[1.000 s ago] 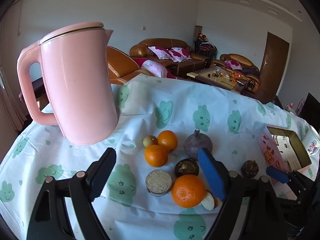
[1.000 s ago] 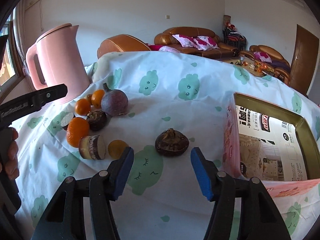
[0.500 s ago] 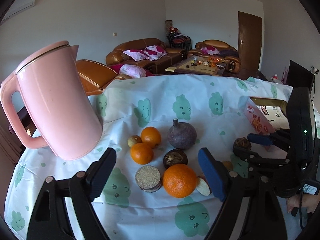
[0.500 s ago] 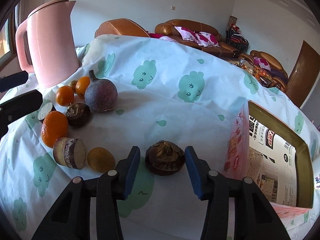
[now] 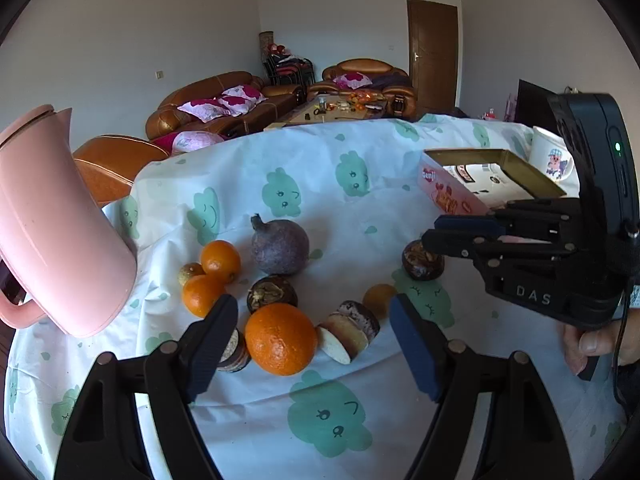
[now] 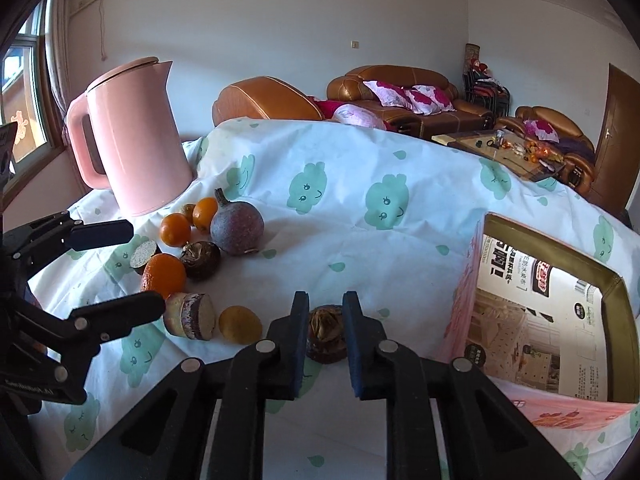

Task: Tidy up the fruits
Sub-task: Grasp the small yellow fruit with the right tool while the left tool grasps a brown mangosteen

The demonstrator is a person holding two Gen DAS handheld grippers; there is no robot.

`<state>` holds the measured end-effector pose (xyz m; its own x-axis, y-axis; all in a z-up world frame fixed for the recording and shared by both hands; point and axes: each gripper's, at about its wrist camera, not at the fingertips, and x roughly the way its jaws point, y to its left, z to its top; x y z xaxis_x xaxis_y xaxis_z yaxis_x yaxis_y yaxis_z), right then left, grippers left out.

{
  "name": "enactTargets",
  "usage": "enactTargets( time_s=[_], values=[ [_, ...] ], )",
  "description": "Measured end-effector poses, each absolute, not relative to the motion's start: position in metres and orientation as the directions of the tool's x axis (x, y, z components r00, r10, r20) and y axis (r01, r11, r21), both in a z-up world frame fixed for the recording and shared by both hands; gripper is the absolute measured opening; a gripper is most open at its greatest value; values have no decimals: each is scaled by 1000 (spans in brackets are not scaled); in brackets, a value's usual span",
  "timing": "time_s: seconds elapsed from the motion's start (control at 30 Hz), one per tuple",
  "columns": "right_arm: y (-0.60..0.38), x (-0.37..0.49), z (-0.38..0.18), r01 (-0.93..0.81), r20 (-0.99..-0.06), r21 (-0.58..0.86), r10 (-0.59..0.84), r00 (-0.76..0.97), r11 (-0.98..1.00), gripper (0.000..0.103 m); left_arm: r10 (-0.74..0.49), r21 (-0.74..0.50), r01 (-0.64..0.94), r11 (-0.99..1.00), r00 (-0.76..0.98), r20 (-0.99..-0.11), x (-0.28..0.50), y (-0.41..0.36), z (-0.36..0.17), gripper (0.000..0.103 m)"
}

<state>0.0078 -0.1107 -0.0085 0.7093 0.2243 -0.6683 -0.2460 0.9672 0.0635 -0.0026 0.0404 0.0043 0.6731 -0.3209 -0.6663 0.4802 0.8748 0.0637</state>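
My right gripper (image 6: 325, 312) is shut on a dark brown wrinkled fruit (image 6: 325, 334) that rests on the tablecloth; it also shows in the left wrist view (image 5: 420, 262). My left gripper (image 5: 312, 320) is open and empty, just above a large orange (image 5: 280, 338) and a cut brown slice (image 5: 352, 330). Nearby lie a purple round fruit (image 5: 280, 246), two small oranges (image 5: 220, 260), another brown fruit (image 5: 272, 292), a small yellow fruit (image 5: 378, 296) and a seeded cut half (image 6: 143, 253). An open pink box (image 6: 552, 312) stands to the right.
A pink kettle (image 6: 132, 136) stands at the left behind the fruits. A white mug (image 5: 550, 160) sits beyond the box. The table is covered by a white cloth (image 6: 360, 216) with green cloud prints. Sofas and a coffee table stand behind.
My right gripper has closed from wide open onto the dark brown fruit. My left gripper has swung right and closer to the large orange, staying open.
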Motion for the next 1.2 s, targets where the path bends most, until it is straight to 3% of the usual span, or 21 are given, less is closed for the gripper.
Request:
enactTargets(
  time_s=[0.17, 0.23, 0.3, 0.33, 0.4, 0.47, 0.6, 0.77, 0.93, 1.0, 1.2],
  values=[
    [-117, 8, -8, -254, -664, 86, 245, 707, 963, 21, -336, 67, 521, 851, 638, -693, -1, 31, -3, 80],
    [-117, 5, -5, -258, -658, 69, 238, 715, 964, 36, -326, 85, 530, 843, 631, -704, -2, 27, -7, 80],
    [-116, 1, -5, -271, -650, 87, 261, 713, 959, 64, -316, 112, 534, 838, 642, -699, -4, 26, -7, 80],
    [-115, 0, -5, -292, -643, 115, 295, 707, 949, 65, -315, 114, 532, 839, 646, -695, -4, 28, -6, 80],
    [-107, -2, -4, -348, -630, 145, 358, 690, 926, 65, -305, 121, 512, 850, 668, -679, -6, 36, 0, 80],
    [-95, -3, -5, -355, -634, 82, 324, 702, 931, 65, -288, 133, 487, 863, 692, -662, -6, 46, 4, 80],
    [-76, 4, -17, -401, -690, 28, 308, 655, 915, 46, -220, 108, 372, 922, 732, -644, 6, 73, 10, 80],
    [-64, 16, -29, -428, -739, 18, 300, 603, 903, 44, -160, 23, 232, 972, 737, -657, 23, 99, 10, 80],
    [-52, 28, -36, -452, -774, 12, 295, 561, 892, 43, -213, -73, 217, 973, 735, -644, 25, 108, 11, 80],
    [-53, 28, -36, -454, -773, 26, 306, 555, 890, 27, -233, -90, 229, 969, 740, -631, 24, 103, 12, 80],
    [-79, 12, -9, -381, -689, 14, 285, 666, 925, 27, -304, -117, 294, 949, 746, -593, 21, 81, 13, 80]
  ],
)
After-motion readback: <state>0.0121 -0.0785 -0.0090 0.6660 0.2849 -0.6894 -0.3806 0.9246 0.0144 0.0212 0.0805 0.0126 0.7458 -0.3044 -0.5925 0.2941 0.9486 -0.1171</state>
